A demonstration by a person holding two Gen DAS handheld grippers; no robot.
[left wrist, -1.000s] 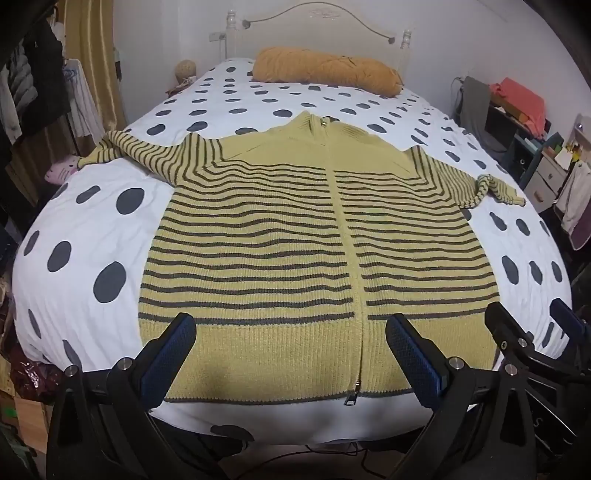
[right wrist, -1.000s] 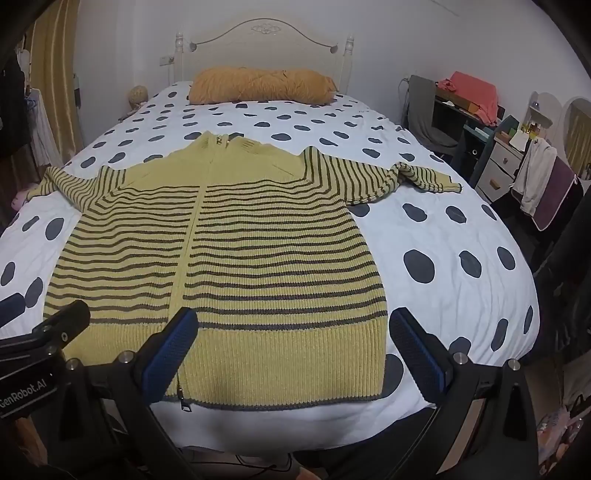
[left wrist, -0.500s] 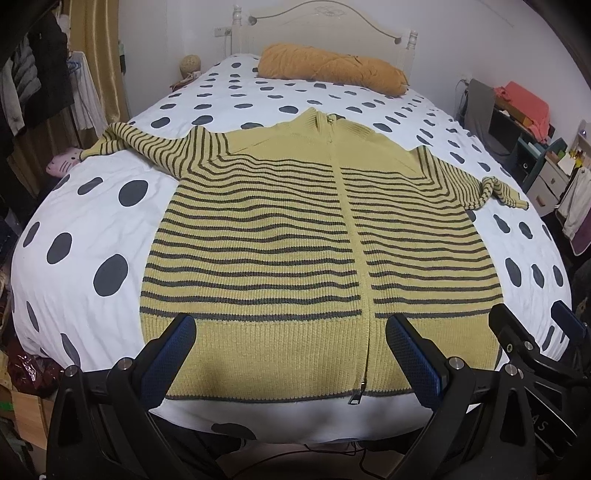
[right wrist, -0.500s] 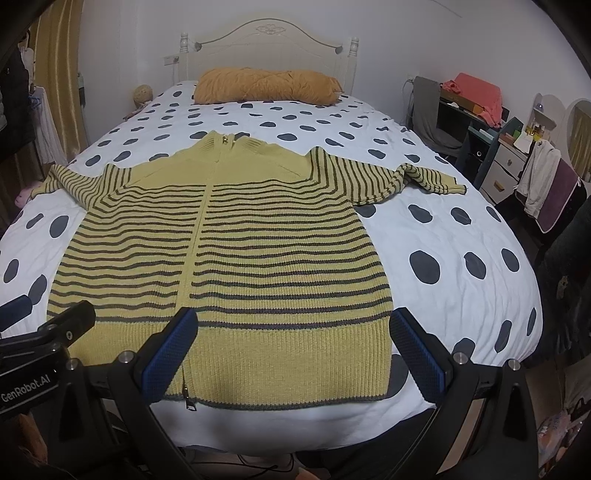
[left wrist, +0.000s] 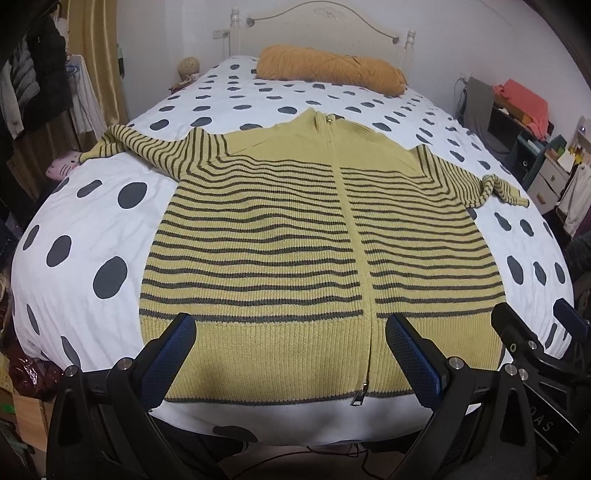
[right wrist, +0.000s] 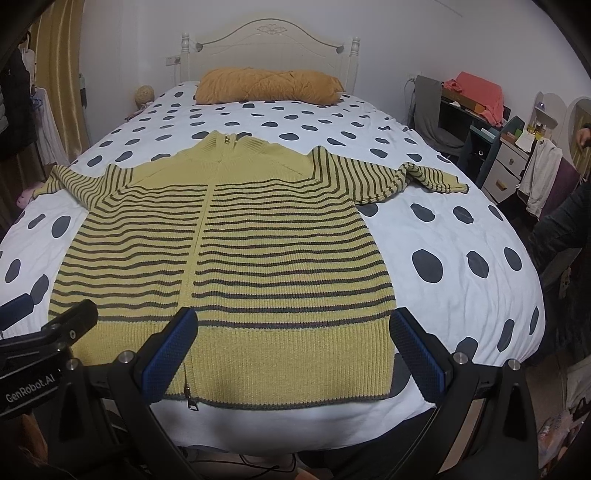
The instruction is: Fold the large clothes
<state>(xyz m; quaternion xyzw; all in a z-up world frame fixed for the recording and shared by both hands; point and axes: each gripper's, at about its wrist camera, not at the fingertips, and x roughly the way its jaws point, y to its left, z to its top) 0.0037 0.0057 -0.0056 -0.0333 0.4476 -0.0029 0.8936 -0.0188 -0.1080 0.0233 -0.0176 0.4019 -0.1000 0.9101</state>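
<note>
Left gripper (left wrist: 288, 354): 2 blue-padded fingers (left wrist: 168, 360) spread wide apart, holding nothing, poised over the near hem, left of the zip. Its tip also shows at the left edge of the right wrist view.

Right gripper (right wrist: 291, 350): fingers (right wrist: 417, 356) likewise spread wide, empty, over the near hem, right of the zip; the right finger sits at the hem's right corner. Whether either pair touches the knit cannot be told.

Cardigan (left wrist: 258, 240): yellow knit, dark horizontal stripes, plain ribbed band at the hem. Laid flat, front up, on the near half of the bed, collar toward the far end. Zip (left wrist: 351, 236) closed, running near to far, puller at the near edge. Left sleeve (left wrist: 147, 147) stretched out to the left edge of the bed. Right sleeve (right wrist: 413, 175) stretched out right, cuff twisted over itself.

Bed (right wrist: 461, 229): white cover with grey dots; cream headboard (right wrist: 269, 33) at the far end.

Pillow (right wrist: 269, 86): orange, long, lying across the far end below the headboard.

Room, right side: desk (right wrist: 476, 122) with a coral cloth on top, white drawers (right wrist: 506, 173) nearer.

Room, left side: gold curtain (left wrist: 92, 44), hanging clothes.
</note>
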